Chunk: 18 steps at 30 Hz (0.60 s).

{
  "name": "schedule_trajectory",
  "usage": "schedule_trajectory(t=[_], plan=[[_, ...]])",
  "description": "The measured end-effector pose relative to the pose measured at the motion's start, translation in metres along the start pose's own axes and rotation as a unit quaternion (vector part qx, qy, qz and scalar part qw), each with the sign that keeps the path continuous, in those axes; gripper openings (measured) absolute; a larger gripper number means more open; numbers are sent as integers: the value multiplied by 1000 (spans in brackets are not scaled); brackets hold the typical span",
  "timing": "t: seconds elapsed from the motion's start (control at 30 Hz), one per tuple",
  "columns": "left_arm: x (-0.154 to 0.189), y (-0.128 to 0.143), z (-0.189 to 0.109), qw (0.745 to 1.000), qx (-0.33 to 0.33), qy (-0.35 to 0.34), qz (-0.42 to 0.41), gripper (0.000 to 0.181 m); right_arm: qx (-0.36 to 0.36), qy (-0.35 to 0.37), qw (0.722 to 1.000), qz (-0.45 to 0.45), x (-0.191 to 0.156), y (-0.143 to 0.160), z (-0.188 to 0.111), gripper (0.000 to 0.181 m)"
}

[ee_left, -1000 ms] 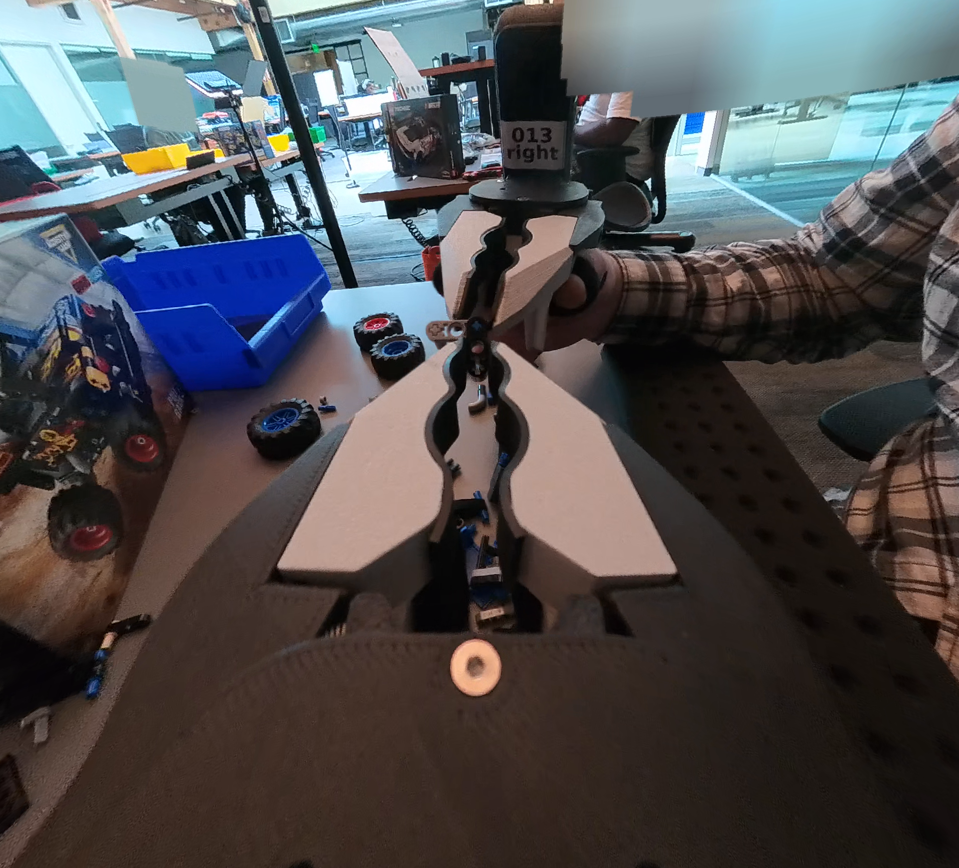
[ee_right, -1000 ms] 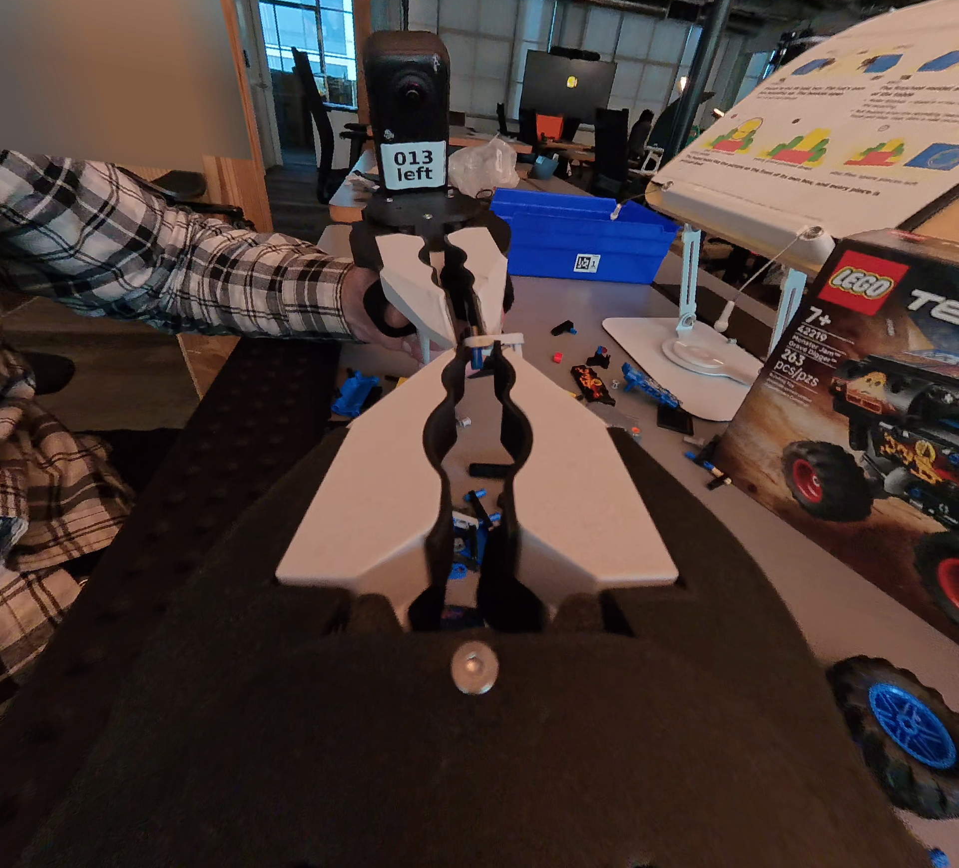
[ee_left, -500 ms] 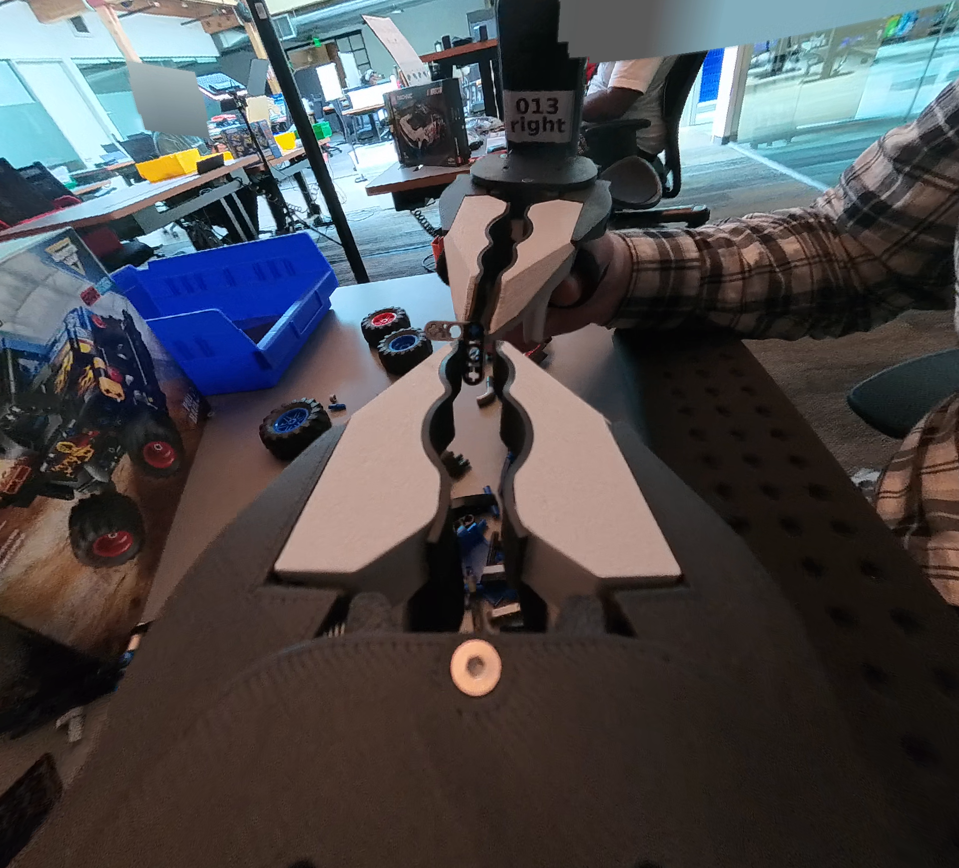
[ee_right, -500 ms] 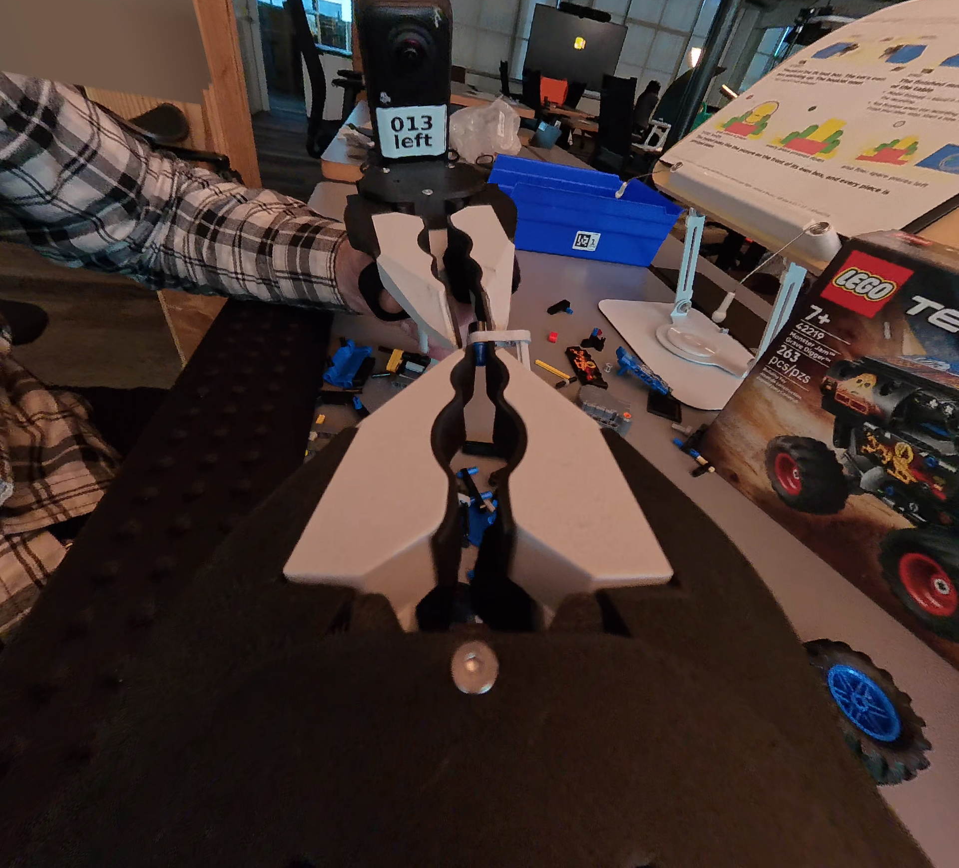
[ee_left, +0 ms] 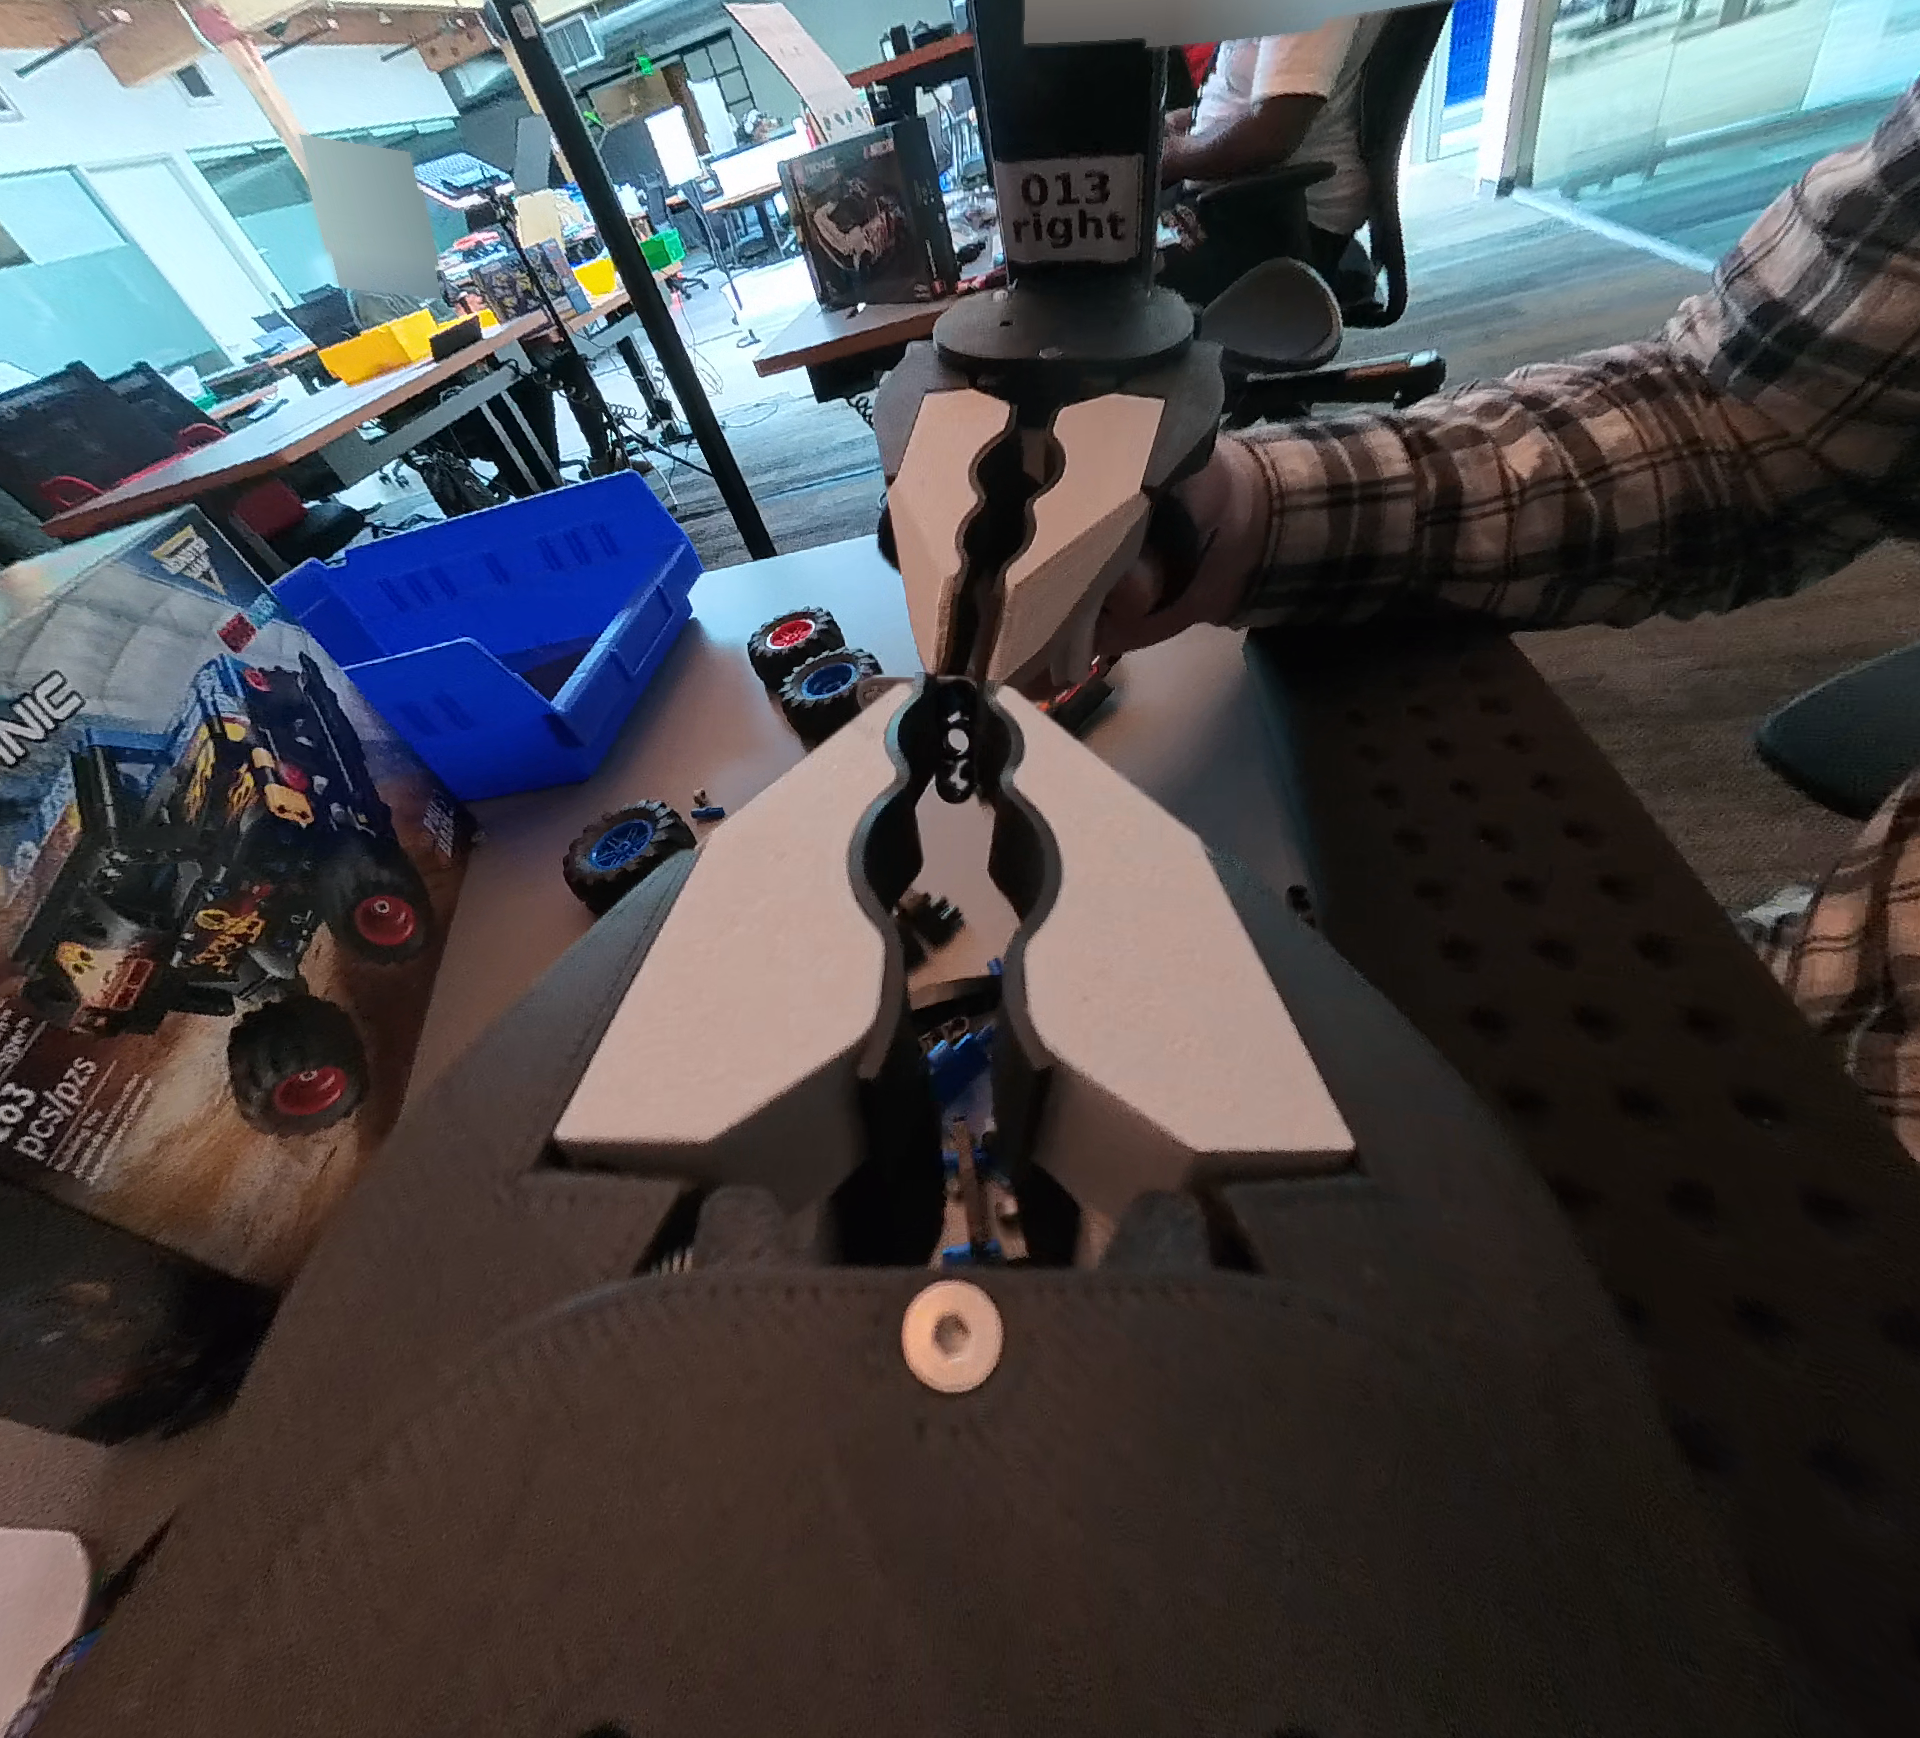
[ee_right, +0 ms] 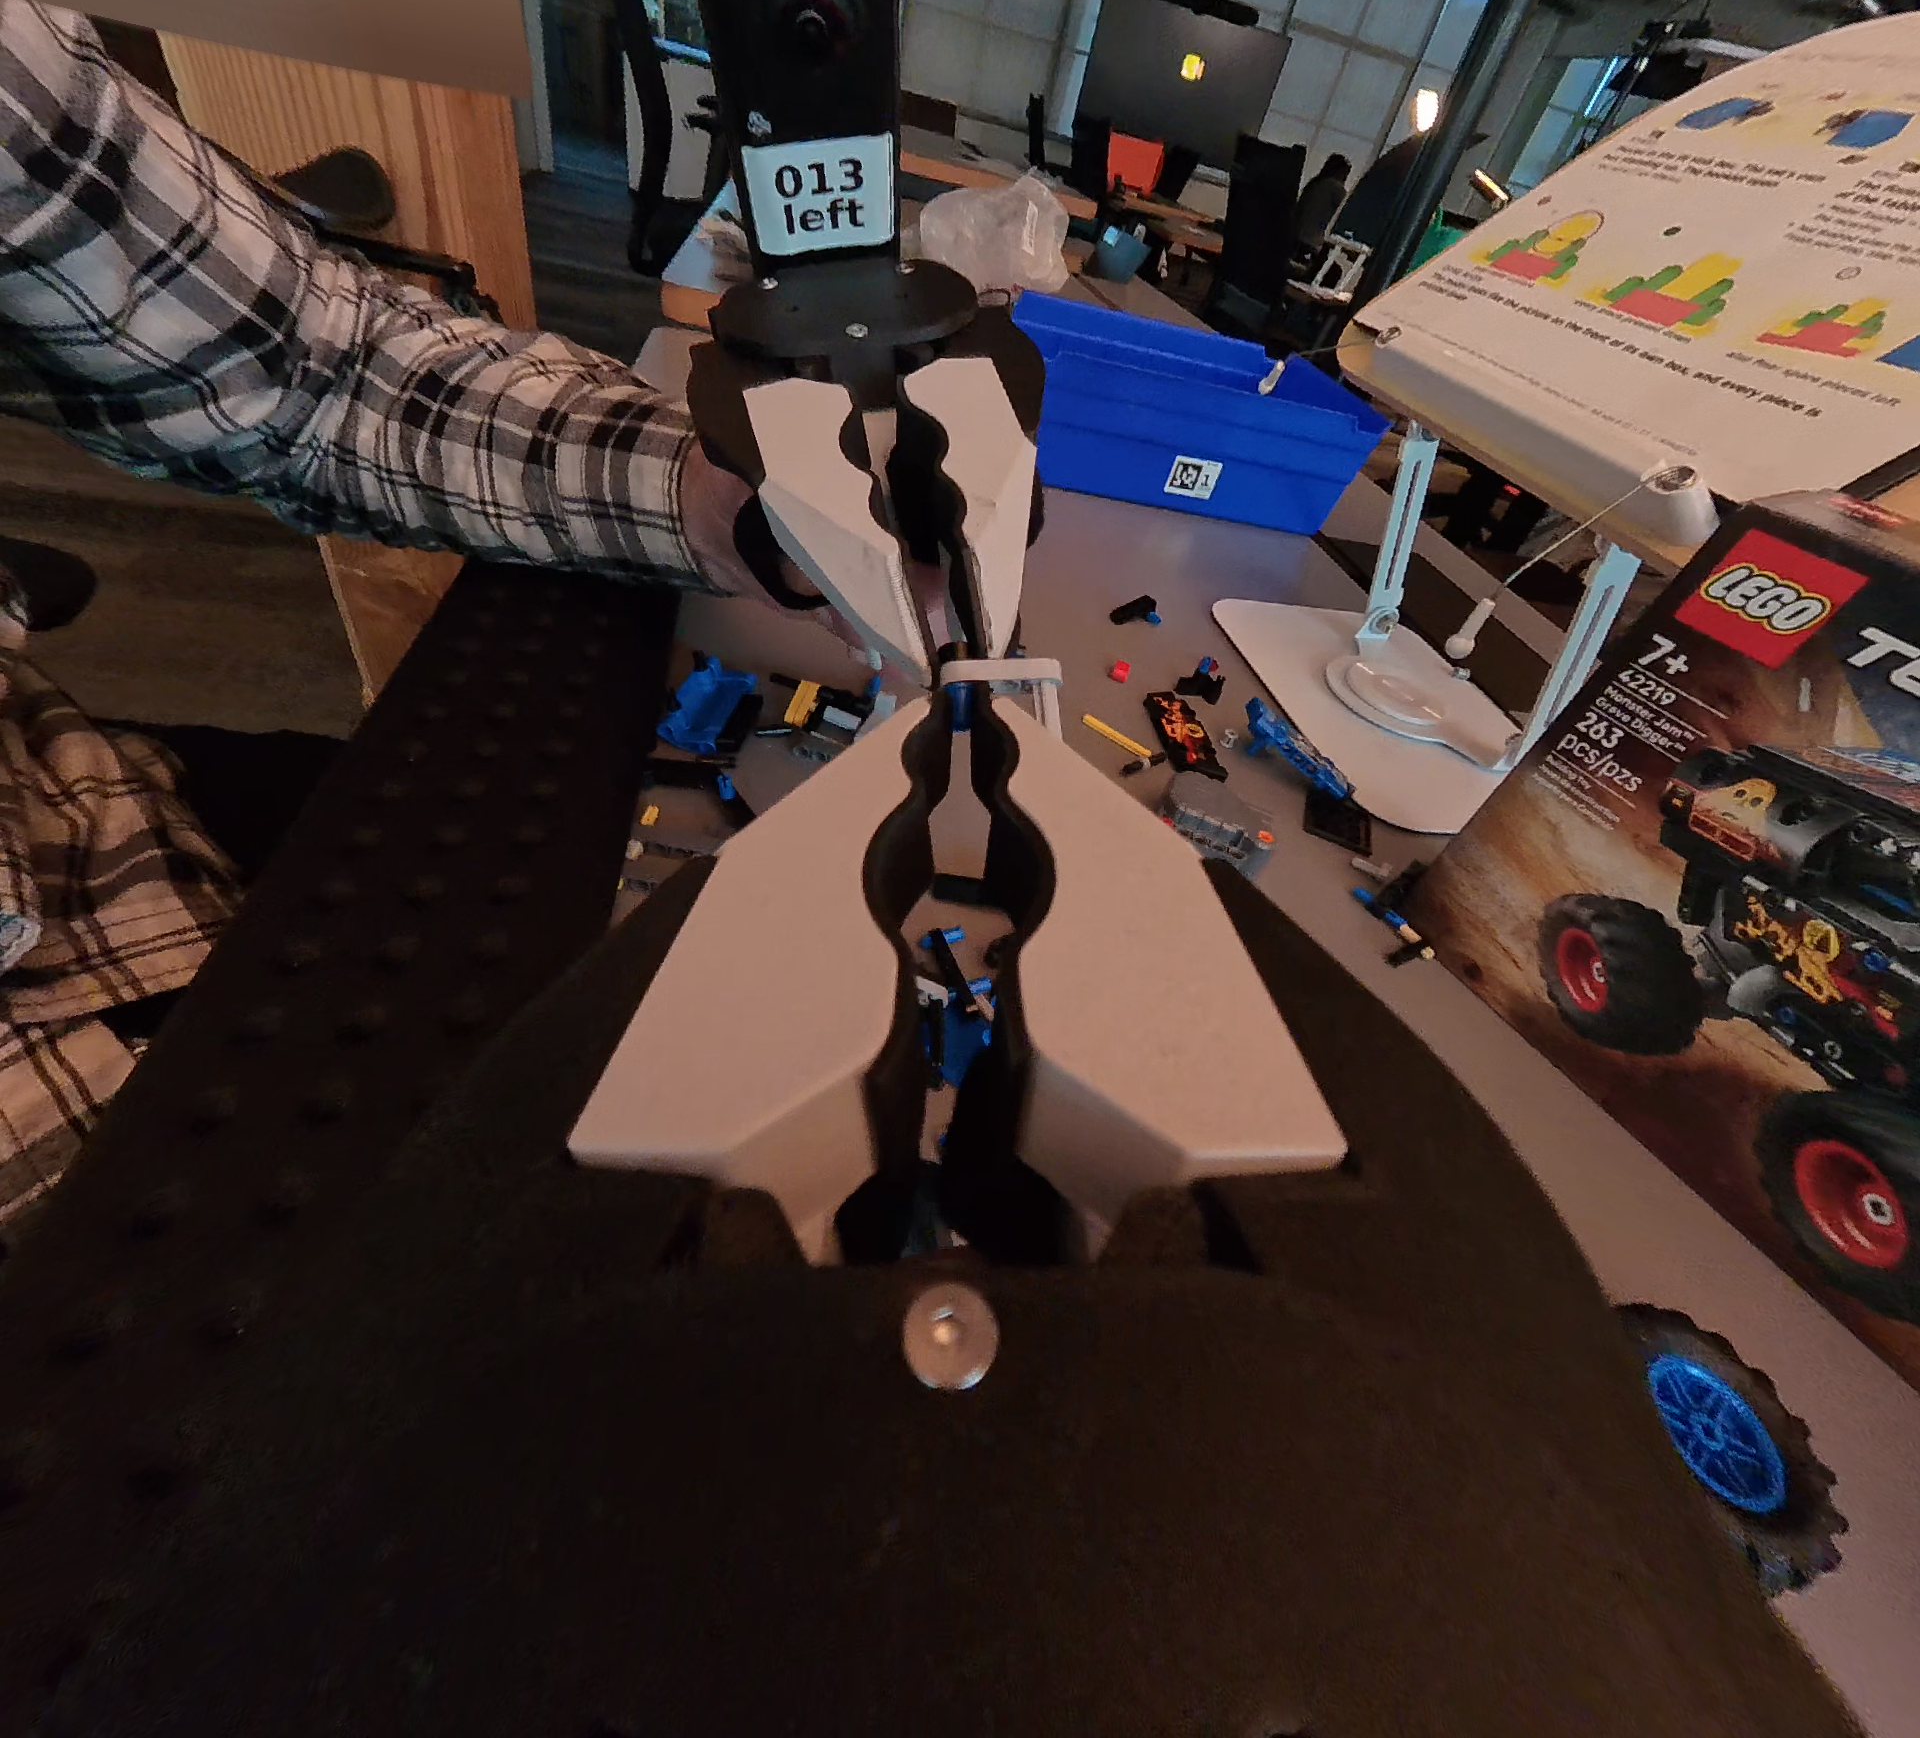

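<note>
Your left hand-held gripper (ee_left: pixel 951 701) is clamped on a short black beam (ee_left: pixel 952 746) with holes in it, which stands up between the closed tips. Your right hand-held gripper (ee_right: pixel 961 701) is also closed, pinching what looks like a small blue pin (ee_right: pixel 958 709). A light-grey beam (ee_right: pixel 1003 672) lies crosswise at its tips, and whether the pin is seated in that beam is too small to tell.

The two hand-held grippers meet tip to tip above the counter (ee_right: pixel 1143 566), each at 12 o'clock in the other's view. The black beam and the grey beam are touching or nearly so. The joint itself is hidden by the fingers.

In the left wrist view:
- A blue bin (ee_left: pixel 499 628) sits at 10 o'clock.
- Two wheels lie beside the bin, one with a red hub (ee_left: pixel 795 644) and one with a blue hub (ee_left: pixel 831 686).
- A third wheel (ee_left: pixel 623 852) lies nearer you.
- The toy truck box (ee_left: pixel 187 857) stands at 9 o'clock.
- A black perforated mat (ee_left: pixel 1507 857) covers the 3 o'clock side.

In the right wrist view:
- Loose small parts are scattered on the counter from 10 to 2 o'clock, among them a blue piece (ee_right: pixel 712 701) and a black piece with flame print (ee_right: pixel 1184 732).
- A white stand (ee_right: pixel 1382 691) at 2 o'clock holds an instruction sheet (ee_right: pixel 1662 254).
</note>
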<state>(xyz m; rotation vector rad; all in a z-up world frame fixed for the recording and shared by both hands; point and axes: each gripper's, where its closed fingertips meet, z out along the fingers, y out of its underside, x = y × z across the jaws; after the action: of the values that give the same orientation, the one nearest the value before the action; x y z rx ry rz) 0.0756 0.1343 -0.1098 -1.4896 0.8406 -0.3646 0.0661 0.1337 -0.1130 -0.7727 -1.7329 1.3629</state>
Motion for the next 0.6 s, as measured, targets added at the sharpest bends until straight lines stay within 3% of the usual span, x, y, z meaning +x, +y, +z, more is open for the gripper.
schedule_trajectory(t=[0.2, 0.27, 0.33, 0.4, 0.6], plan=[[1, -22, -6, 997, 55, 13, -54, 4, 24, -8, 1000, 10, -1, -6, -7, 2], [-30, -49, -41, 987, 129, -26, -95, 4, 34, 24, 998, 39, 18, 3, -26, 1], [-26, -13, -28, 995, 54, -25, -77, 5, 47, 10, 998, 39, 13, -5, -27, 1], [-11, -8, -12, 995, 44, 17, -90, 4, -8, -28, 999, 24, -4, 12, -4, 2], [-1, 52, -6, 991, -123, 41, -39, 6, 10, -34, 998, 55, 4, 16, -17, 2]])
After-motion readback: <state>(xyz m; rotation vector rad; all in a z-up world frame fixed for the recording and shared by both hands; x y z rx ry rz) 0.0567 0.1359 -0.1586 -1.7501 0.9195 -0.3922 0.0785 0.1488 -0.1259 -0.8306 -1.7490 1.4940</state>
